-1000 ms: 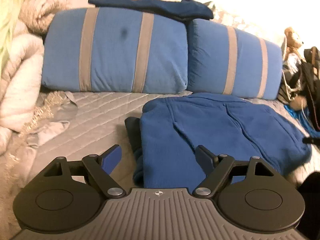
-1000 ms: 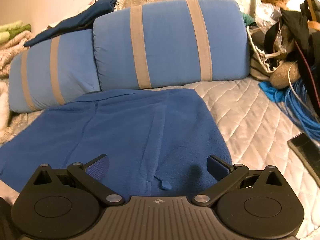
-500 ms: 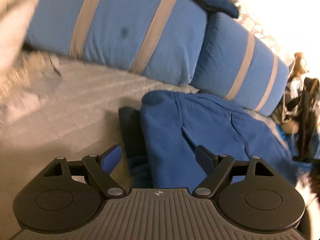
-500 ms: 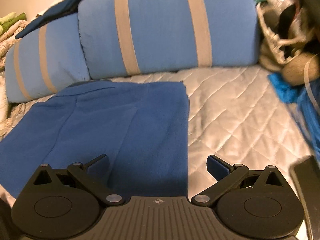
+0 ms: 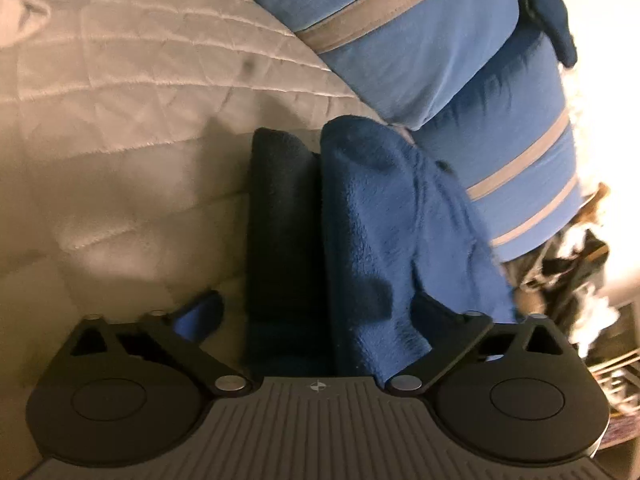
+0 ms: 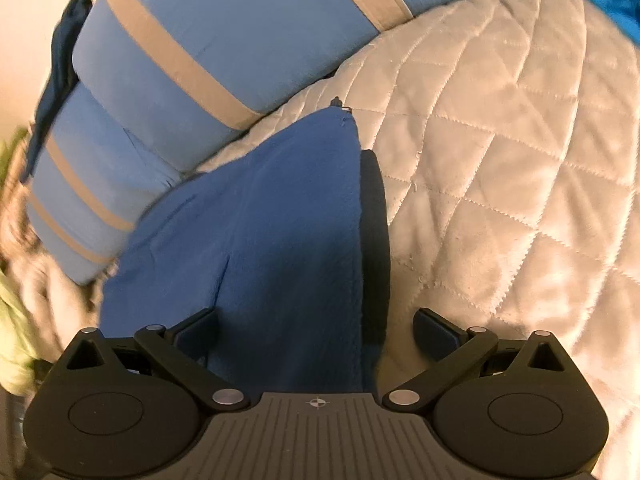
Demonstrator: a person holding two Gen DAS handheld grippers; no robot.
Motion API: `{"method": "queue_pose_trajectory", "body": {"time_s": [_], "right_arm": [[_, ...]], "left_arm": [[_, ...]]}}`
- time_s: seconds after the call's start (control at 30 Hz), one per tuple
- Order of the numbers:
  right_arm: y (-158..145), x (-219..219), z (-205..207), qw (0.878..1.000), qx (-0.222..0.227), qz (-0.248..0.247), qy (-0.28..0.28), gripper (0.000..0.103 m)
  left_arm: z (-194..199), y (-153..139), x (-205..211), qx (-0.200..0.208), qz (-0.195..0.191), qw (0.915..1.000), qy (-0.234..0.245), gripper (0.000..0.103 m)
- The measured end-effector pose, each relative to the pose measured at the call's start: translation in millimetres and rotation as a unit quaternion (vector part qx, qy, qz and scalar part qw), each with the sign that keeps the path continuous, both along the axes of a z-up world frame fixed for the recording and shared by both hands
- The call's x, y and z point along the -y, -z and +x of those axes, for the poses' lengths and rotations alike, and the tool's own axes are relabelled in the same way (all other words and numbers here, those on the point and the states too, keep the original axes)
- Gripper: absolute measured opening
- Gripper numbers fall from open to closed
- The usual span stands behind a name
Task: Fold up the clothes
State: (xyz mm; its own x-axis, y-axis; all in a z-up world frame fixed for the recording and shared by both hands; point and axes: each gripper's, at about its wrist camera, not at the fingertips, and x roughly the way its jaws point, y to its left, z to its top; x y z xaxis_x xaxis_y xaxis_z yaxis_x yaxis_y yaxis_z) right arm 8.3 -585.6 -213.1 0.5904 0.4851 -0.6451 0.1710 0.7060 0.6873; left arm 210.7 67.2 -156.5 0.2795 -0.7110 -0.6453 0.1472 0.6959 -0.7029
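Observation:
A blue fleece garment (image 5: pixel 392 216) lies flat on the quilted bedspread (image 5: pixel 120 120), with a darker navy fold (image 5: pixel 280 220) along its left edge. My left gripper (image 5: pixel 316 314) hangs low over that edge, its jaws opening. The fold and edge lie between the fingers, and no pad presses on cloth. In the right wrist view the same garment (image 6: pixel 272 220) shows its right edge, running up to a corner with a zipper pull (image 6: pixel 338 102). My right gripper (image 6: pixel 316 330) stands open astride this edge, one finger over fleece, the other over the bedspread (image 6: pixel 500 160).
Two blue pillows with tan stripes (image 5: pixel 420 40) (image 6: pixel 220 20) lie close behind the garment. A dark navy garment (image 5: pixel 552 8) rests on top of them. Dark bags and a plush toy (image 5: pixel 580 240) crowd the right side. Green and cream blankets (image 6: pixel 12 320) pile up at the left.
Both grippers have dropped closer to the garment and rolled. The left one now sits over its left edge with wider jaws, the right one over its right edge.

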Motion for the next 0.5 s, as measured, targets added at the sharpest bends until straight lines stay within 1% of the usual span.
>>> {"method": "queue_pose_trajectory", "body": {"time_s": [0.07, 0.13, 0.17, 0.23, 0.33, 0.43, 0.5], "right_arm": [[4, 6, 1, 1.000, 0.002, 0.029, 0.007, 0.103], [7, 7, 2, 0.998, 0.001, 0.060, -0.001, 0.103], [9, 6, 3, 0.997, -0.002, 0.076, -0.012, 0.103], [8, 0, 3, 0.995, -0.002, 0.086, -0.043, 0.103], [9, -5, 3, 0.991, -0.005, 0.106, -0.080, 0.102], [13, -7, 8, 0.990, 0.001, 0.116, -0.075, 0.102], [15, -12, 12, 0.990, 0.008, 0.120, -0.069, 0.103]], "left_arm": [[2, 3, -3, -0.017, -0.027, 0.9995, 0.005, 0.103], [5, 11, -3, -0.057, -0.074, 0.9954, 0.022, 0.103], [5, 14, -2, -0.070, -0.087, 0.9933, 0.030, 0.103], [4, 13, 1, -0.063, -0.079, 0.9939, 0.043, 0.103], [6, 17, -1, -0.074, -0.097, 0.9915, 0.046, 0.103], [14, 24, -2, -0.092, -0.123, 0.9874, 0.039, 0.103], [16, 25, 2, -0.092, -0.124, 0.9873, 0.038, 0.103]]}}
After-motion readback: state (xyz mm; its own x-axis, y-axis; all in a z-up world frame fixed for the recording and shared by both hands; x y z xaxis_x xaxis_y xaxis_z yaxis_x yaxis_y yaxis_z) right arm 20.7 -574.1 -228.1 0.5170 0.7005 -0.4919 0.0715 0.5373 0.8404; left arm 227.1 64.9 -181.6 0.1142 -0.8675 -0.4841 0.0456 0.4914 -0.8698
